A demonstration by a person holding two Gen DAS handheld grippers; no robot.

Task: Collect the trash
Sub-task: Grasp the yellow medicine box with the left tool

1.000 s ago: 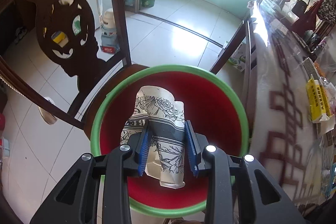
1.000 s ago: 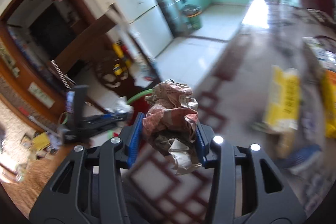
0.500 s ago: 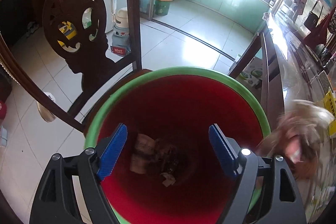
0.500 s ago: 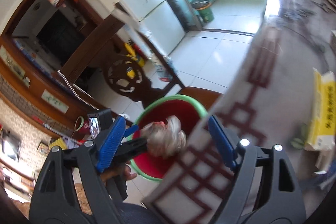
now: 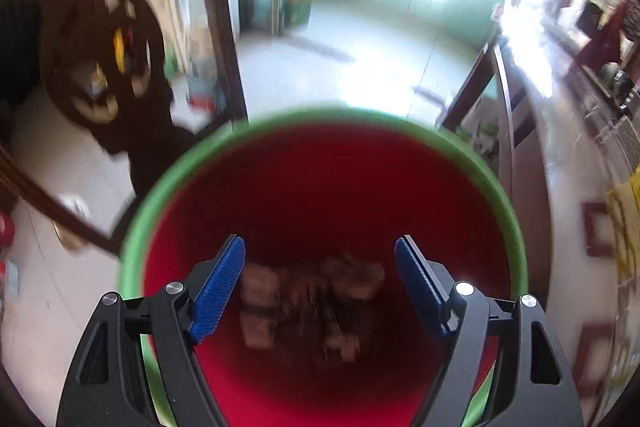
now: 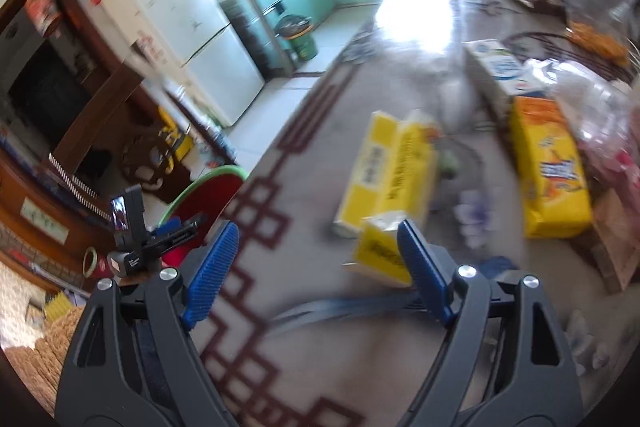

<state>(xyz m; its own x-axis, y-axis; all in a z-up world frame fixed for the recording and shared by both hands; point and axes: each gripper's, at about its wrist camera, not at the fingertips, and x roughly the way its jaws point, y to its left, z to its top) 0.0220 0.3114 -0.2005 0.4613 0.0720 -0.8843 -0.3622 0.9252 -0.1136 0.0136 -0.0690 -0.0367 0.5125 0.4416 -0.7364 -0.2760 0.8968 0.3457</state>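
both pairs of jaws are released and hold nothing. the left gripper [image 5: 320, 287] hangs over a red bin with a green rim [image 5: 136, 239], its blue pads [image 5: 218, 291] spread but closing a little, with only air between them. far below, at the bottom of the bin, lies a blurred heap of crumpled paper trash [image 5: 312, 311], touching neither pad. the bin stands just beside the edge of the worktop [image 6: 304, 359], next to a dark carved chair [image 5: 100, 75].

the right gripper [image 6: 316, 267] points down at the worktop's patterned cloth, its jaws wide apart and empty. near its right pad lies a small yellow packet [image 6: 376, 251], and behind that a larger yellow box [image 6: 392, 167] and a yellow bag [image 6: 552, 167]. which of these counts as trash cannot be told.

the next step is likely another pick from the worktop. to do it well, the right gripper should straddle one light item squarely, close only once both pads flank it, and lift clear of the clutter.
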